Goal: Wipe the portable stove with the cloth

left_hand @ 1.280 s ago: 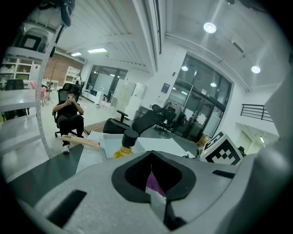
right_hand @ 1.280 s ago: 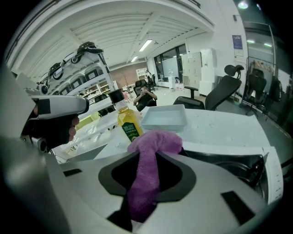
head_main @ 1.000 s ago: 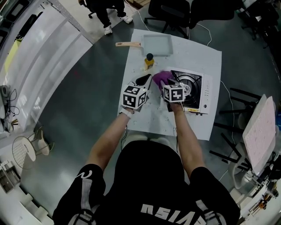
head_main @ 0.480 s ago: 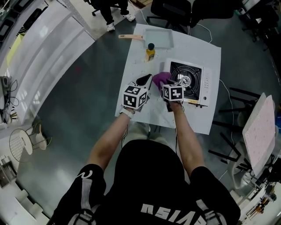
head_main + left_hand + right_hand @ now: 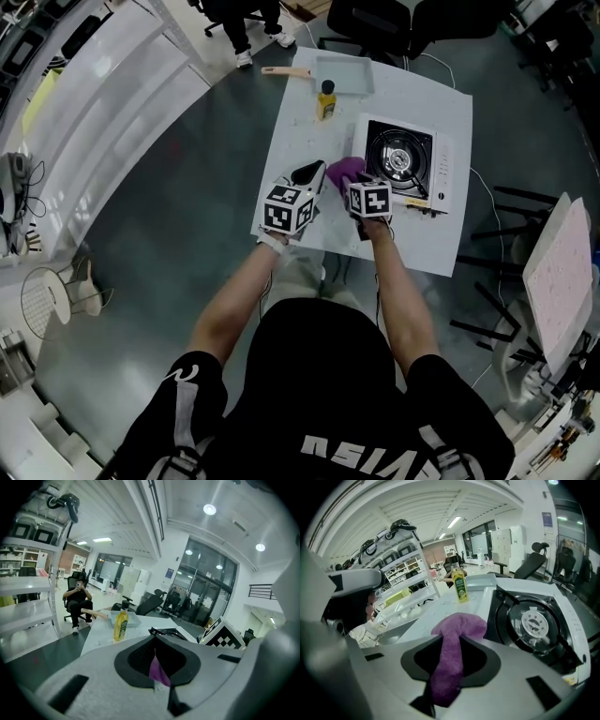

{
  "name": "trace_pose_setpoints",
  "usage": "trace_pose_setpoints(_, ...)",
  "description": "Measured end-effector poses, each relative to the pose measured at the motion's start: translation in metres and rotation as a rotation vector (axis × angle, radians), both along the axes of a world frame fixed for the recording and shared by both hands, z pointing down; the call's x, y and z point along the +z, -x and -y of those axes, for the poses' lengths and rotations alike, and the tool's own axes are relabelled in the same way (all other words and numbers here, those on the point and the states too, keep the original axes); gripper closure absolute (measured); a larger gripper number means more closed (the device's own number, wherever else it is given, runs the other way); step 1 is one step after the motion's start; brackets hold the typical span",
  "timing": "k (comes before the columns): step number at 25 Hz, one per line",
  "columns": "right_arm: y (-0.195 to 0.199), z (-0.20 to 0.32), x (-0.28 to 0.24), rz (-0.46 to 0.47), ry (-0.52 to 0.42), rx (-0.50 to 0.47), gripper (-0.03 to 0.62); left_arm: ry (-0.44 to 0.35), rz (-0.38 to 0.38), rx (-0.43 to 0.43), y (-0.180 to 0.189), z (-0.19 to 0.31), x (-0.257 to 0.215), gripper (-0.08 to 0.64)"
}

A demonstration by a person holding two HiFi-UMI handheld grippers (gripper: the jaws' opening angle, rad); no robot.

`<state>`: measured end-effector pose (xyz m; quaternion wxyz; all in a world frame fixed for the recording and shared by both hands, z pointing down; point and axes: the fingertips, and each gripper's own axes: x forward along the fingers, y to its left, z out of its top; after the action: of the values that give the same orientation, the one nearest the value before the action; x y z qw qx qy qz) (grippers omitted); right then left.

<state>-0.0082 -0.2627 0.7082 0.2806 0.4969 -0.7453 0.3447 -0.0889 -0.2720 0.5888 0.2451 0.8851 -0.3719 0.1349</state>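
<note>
On the white table (image 5: 412,246), the left gripper (image 5: 157,670) has its jaws nearly together on a thin corner of the purple cloth (image 5: 343,170). The right gripper (image 5: 449,667) is clamped partway on a thick fold, with the rest bunched just past its fingertips and the stove (image 5: 403,159) just beyond and right of them. The cloth looks light, soft and floppy and may slip from a thin pinch, so a deep bite on a gathered fold seems the surest hold for wiping.
</note>
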Motion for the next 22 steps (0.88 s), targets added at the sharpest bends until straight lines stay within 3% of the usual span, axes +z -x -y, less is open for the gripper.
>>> trace_pose_setpoints(15, 0.004, -0.081, 0.002, 0.006, -0.016, 0.068, 0.486, -0.019, 0.012, 0.048, 0.015, -0.079, -0.004, 0.551)
trace_pose_setpoints(22, -0.001, -0.103, -0.022, 0.024, -0.079, 0.13, 0.486, -0.039, 0.012, 0.05, 0.026, -0.104, -0.016, 0.551)
